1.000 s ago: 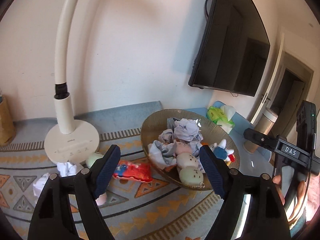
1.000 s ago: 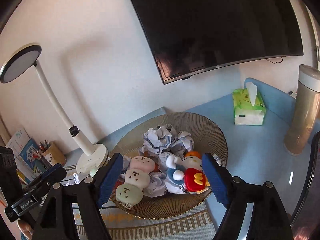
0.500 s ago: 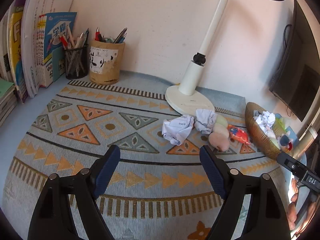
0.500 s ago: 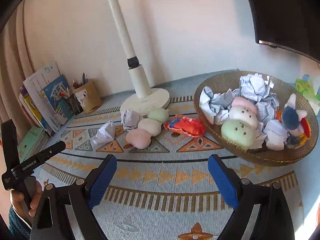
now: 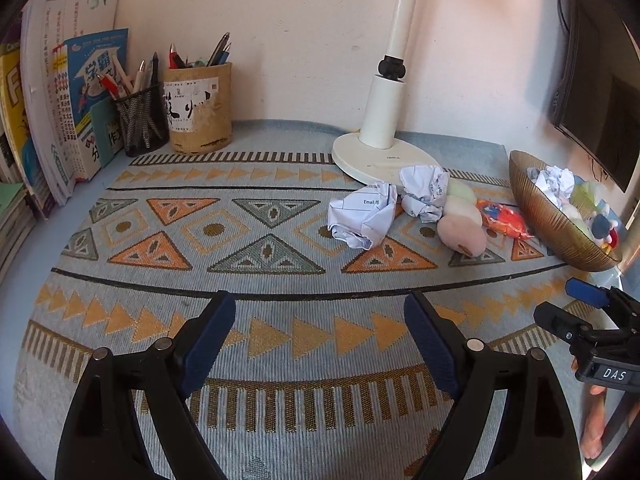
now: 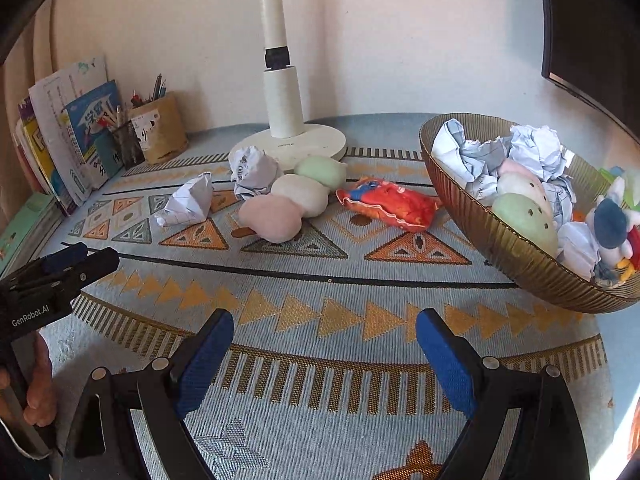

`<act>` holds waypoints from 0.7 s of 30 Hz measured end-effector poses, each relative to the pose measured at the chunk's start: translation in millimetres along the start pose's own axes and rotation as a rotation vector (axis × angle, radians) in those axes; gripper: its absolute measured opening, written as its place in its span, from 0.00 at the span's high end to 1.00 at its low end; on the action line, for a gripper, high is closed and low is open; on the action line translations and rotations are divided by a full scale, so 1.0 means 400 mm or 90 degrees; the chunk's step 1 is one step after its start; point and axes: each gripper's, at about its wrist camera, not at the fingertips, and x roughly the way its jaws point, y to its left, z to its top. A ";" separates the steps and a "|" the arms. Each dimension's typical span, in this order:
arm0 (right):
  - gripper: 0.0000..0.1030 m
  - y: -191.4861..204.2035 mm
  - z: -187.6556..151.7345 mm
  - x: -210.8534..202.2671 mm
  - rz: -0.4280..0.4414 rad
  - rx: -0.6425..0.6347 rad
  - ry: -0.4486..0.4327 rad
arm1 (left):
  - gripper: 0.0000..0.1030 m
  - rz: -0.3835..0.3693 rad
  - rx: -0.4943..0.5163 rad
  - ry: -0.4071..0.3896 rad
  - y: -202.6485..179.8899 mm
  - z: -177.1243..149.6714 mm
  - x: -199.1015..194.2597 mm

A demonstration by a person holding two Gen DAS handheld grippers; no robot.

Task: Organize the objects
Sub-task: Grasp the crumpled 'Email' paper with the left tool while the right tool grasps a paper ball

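Note:
On the patterned mat (image 5: 280, 344) lie two crumpled paper balls (image 5: 362, 220) (image 6: 188, 200), a pink, cream and green plush toy (image 5: 460, 228) (image 6: 276, 216) and a red-orange packet (image 5: 504, 218) (image 6: 392, 204). To their right, a ribbed golden bowl (image 5: 552, 224) (image 6: 520, 256) holds more paper balls and plush toys. My left gripper (image 5: 318, 304) hovers over the mat's near part with its jaws opening and nothing between them. My right gripper (image 6: 325, 318) is open and empty, near the mat's front, short of the packet and bowl.
A white lamp base (image 5: 372, 156) stands behind the loose items. Two pen holders (image 5: 200, 112) and upright books (image 5: 60, 100) fill the back left corner. A dark screen (image 5: 592, 80) hangs on the right wall. A hand holds each gripper at the frame edges.
Both views dropped from the bowl and wall to the mat, then came closer to it. The loose items now sit ahead of both grippers. Nothing was picked up.

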 end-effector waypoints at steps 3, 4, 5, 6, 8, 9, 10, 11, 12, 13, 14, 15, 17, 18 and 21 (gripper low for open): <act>0.11 -0.003 0.000 0.004 -0.003 0.003 0.004 | 0.17 0.004 0.008 0.000 -0.007 -0.001 -0.002; 0.11 -0.003 0.001 0.005 -0.005 0.005 0.005 | 0.17 0.006 0.008 0.002 -0.007 0.000 -0.001; 0.11 -0.005 0.000 0.006 -0.006 0.007 0.006 | 0.17 0.007 0.007 0.005 -0.006 0.000 0.001; 0.11 -0.006 0.001 0.008 -0.008 0.010 0.008 | 0.17 0.008 0.005 0.008 -0.004 0.000 0.003; 0.11 -0.008 0.001 0.014 -0.014 0.015 0.016 | 0.17 0.011 0.003 0.014 -0.002 0.000 0.007; 0.11 -0.009 0.001 0.016 -0.016 0.016 0.018 | 0.17 0.013 0.004 0.015 -0.004 -0.001 0.006; 0.11 -0.010 0.002 0.018 -0.017 0.018 0.021 | 0.17 0.014 0.007 0.014 -0.006 -0.001 0.005; 0.11 -0.012 0.005 0.022 -0.015 0.019 0.028 | 0.17 0.012 0.010 0.012 -0.009 -0.002 0.003; 0.11 -0.012 0.010 0.029 -0.006 0.019 0.040 | 0.17 0.005 0.014 0.011 -0.011 -0.002 0.002; 0.11 -0.010 0.019 0.039 0.011 0.017 0.059 | 0.17 -0.003 0.019 0.017 -0.012 0.001 0.004; 0.11 -0.007 0.032 0.048 0.033 0.020 0.079 | 0.17 -0.016 0.025 0.030 -0.014 0.005 0.009; 0.11 -0.005 0.050 0.052 0.055 0.026 0.091 | 0.17 -0.033 0.032 0.048 -0.016 0.013 0.014; 0.11 0.011 0.104 0.049 0.084 0.034 0.087 | 0.17 -0.068 0.045 0.068 -0.016 0.039 0.018; 0.11 0.021 0.135 0.049 0.090 0.035 0.079 | 0.17 -0.085 0.047 0.066 -0.013 0.058 0.018; 0.11 0.045 0.221 0.079 0.084 0.032 0.043 | 0.17 -0.146 0.033 0.074 -0.005 0.115 0.057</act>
